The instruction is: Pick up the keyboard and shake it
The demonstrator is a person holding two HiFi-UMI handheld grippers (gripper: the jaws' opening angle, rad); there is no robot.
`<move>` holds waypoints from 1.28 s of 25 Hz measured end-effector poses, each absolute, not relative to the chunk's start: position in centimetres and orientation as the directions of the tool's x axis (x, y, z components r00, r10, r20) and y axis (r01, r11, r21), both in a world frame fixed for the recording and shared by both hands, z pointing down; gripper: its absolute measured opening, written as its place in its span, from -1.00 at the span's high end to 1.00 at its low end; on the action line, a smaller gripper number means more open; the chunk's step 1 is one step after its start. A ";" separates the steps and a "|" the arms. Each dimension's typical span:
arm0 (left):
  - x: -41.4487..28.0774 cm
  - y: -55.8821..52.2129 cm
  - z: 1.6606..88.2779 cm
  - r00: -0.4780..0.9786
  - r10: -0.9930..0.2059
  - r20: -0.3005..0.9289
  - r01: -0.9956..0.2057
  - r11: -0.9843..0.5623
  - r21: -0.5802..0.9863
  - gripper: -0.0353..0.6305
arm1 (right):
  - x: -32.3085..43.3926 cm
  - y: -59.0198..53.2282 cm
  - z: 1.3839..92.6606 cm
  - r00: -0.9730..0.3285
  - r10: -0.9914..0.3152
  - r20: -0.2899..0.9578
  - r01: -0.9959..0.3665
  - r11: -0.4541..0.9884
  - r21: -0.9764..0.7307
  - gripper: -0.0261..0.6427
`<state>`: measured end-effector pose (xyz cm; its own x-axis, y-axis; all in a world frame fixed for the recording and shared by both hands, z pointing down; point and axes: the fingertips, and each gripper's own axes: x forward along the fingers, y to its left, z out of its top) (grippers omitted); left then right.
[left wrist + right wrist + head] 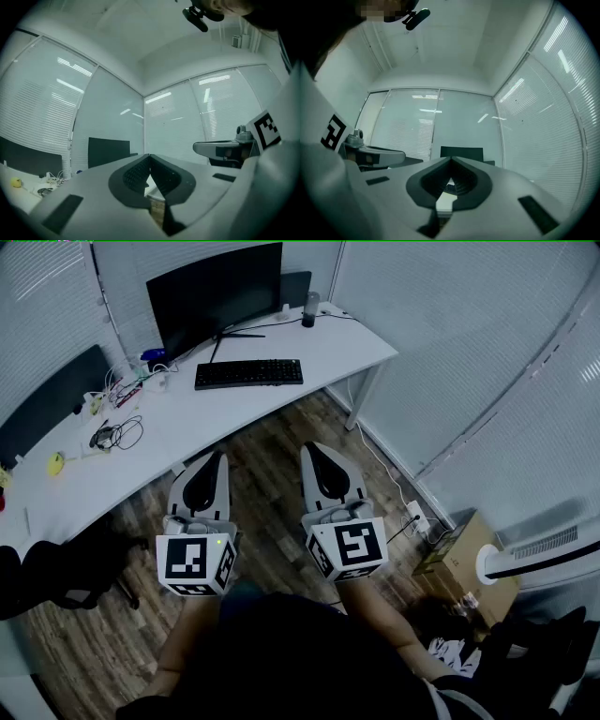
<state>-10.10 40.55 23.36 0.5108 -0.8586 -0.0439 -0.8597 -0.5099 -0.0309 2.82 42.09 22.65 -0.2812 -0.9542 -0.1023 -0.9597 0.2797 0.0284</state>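
A black keyboard lies flat on the white desk, in front of a dark monitor. Both grippers hang side by side over the wooden floor, well short of the desk and pointing towards it. My left gripper is shut with nothing between its jaws. My right gripper is shut and empty too. In the left gripper view the closed tips of the left gripper meet in front of the monitor. The right gripper view shows the right gripper closed, with a strip of the keyboard seen through its jaw opening.
Tangled cables and small items lie at the desk's left, with a yellow object nearer the edge. A black chair stands at lower left. A cardboard box and a white fan sit on the floor at right.
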 end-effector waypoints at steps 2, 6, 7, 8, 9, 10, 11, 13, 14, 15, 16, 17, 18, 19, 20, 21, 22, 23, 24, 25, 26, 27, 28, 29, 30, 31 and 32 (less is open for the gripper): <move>-9.8 40.6 23.5 0.511 -0.859 -0.042 -0.860 -0.510 -0.030 0.82 | 3.1 41.9 23.0 -0.284 -0.954 -0.094 -0.959 0.284 0.021 0.84; -9.8 39.5 24.4 0.511 -0.859 -0.026 -0.860 -0.510 -0.028 0.82 | 3.2 40.5 24.3 -0.293 -0.954 -0.065 -0.956 0.294 -0.007 0.83; -9.8 39.0 24.8 0.512 -0.859 -0.018 -0.859 -0.512 -0.024 0.82 | 3.2 40.0 24.6 -0.295 -0.954 -0.058 -0.955 0.296 -0.009 0.83; -9.9 38.3 25.2 0.514 -0.858 -0.011 -0.858 -0.514 -0.017 0.82 | 3.3 39.4 24.9 -0.295 -0.954 -0.051 -0.955 0.296 -0.009 0.83; -10.0 37.4 25.5 0.515 -0.857 -0.006 -0.857 -0.514 -0.009 0.81 | 3.5 38.7 25.3 -0.293 -0.955 -0.044 -0.956 0.294 -0.009 0.83; -10.2 36.5 25.9 0.516 -0.857 -0.003 -0.857 -0.516 -0.002 0.81 | 3.7 37.7 25.7 -0.290 -0.957 -0.035 -0.957 0.290 -0.010 0.79; -10.3 35.4 26.3 0.519 -0.855 0.001 -0.855 -0.519 0.004 0.76 | 3.8 36.7 26.2 -0.286 -0.958 -0.024 -0.958 0.286 -0.013 0.65; -10.6 32.9 27.1 0.529 -0.849 0.011 -0.849 -0.528 0.020 0.40 | 4.1 34.2 27.0 -0.277 -0.961 -0.004 -0.961 0.277 -0.024 0.44; -10.8 31.5 27.5 0.533 -0.846 0.015 -0.846 -0.532 0.028 0.39 | 4.3 32.9 27.4 -0.270 -0.963 0.004 -0.963 0.270 -0.028 0.44; -11.0 30.0 27.8 0.536 -0.844 0.018 -0.844 -0.535 0.034 0.38 | 4.4 31.6 27.7 -0.262 -0.965 0.010 -0.965 0.262 -0.029 0.44; -11.2 28.4 28.1 0.538 -0.843 0.020 -0.843 -0.537 0.039 0.33 | 4.5 30.2 28.0 -0.255 -0.967 0.017 -0.967 0.254 -0.028 0.44; -11.5 26.7 28.4 0.540 -0.841 0.021 -0.841 -0.539 0.043 0.29 | 4.5 28.7 28.4 -0.247 -0.969 0.024 -0.969 0.247 -0.025 0.43; -11.9 25.0 28.8 0.542 -0.840 0.023 -0.840 -0.540 0.046 0.26 | 4.5 27.2 28.8 -0.240 -0.970 0.031 -0.971 0.239 -0.023 0.42; -12.2 23.3 29.1 0.543 -0.839 0.025 -0.839 -0.541 0.049 0.25 | 4.6 25.7 29.1 -0.234 -0.971 0.038 -0.972 0.234 -0.024 0.41; -12.5 21.6 29.4 0.543 -0.839 0.031 -0.839 -0.542 0.051 0.25 | 4.6 24.1 29.4 -0.231 -0.972 0.042 -0.973 0.230 -0.025 0.41; -12.7 19.9 29.8 0.544 -0.838 0.039 -0.839 -0.542 0.052 0.25 | 4.7 22.5 29.6 -0.229 -0.972 0.047 -0.973 0.228 -0.025 0.41; -13.0 18.3 30.1 0.544 -0.838 0.048 -0.839 -0.542 0.053 0.25 | 4.7 21.0 29.9 -0.226 -0.973 0.053 -0.974 0.225 -0.021 0.41; -13.2 16.7 30.4 0.545 -0.836 0.056 -0.838 -0.543 0.054 0.25 | 4.8 19.5 30.2 -0.220 -0.974 0.062 -0.976 0.219 -0.017 0.40; -13.4 15.2 30.7 0.548 -0.834 0.064 -0.836 -0.545 0.055 0.25 | 4.8 18.0 30.6 -0.211 -0.975 0.073 -0.977 0.211 -0.015 0.40; -13.7 13.8 31.0 0.553 -0.830 0.072 -0.833 -0.550 0.054 0.25 | 4.8 16.5 31.0 -0.202 -0.976 0.086 -0.979 0.201 -0.016 0.40; -13.9 12.4 31.4 0.559 -0.826 0.081 -0.829 -0.556 0.053 0.25 | 4.8 15.2 31.3 -0.192 -0.977 0.098 -0.981 0.191 -0.019 0.40; -14.1 11.0 31.7 0.564 -0.821 0.089 -0.826 -0.562 0.051 0.25 | 4.9 13.9 31.6 -0.180 -0.978 0.107 -0.984 0.179 -0.022 0.40; -14.3 9.7 32.1 0.568 -0.817 0.097 -0.823 -0.566 0.052 0.25 | 4.9 12.7 32.0 -0.168 -0.979 0.115 -0.986 0.167 -0.024 0.40; -14.5 8.5 32.4 0.570 -0.815 0.104 -0.822 -0.567 0.053 0.25 | 5.1 11.5 32.3 -0.157 -0.980 0.123 -0.988 0.154 -0.027 0.40; -14.8 7.3 32.7 0.571 -0.814 0.109 -0.821 -0.568 0.055 0.25 | 5.2 10.5 32.6 -0.145 -0.981 0.130 -0.989 0.142 -0.029 0.40; -14.9 6.2 33.0 0.572 -0.812 0.115 -0.820 -0.570 0.058 0.25 | 5.4 9.6 33.0 -0.132 -0.982 0.138 -0.991 0.128 -0.032 0.40; -15.1 5.3 33.2 0.575 -0.809 0.120 -0.818 -0.572 0.060 0.25 | 5.6 8.8 33.4 -0.118 -0.982 0.145 -0.993 0.114 -0.034 0.40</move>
<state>-15.11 5.28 33.24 0.5749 -0.8093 0.1203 -0.8180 -0.5721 0.0601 5.55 8.81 33.35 -0.1180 -0.9823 0.1452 -0.9929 0.1142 -0.0343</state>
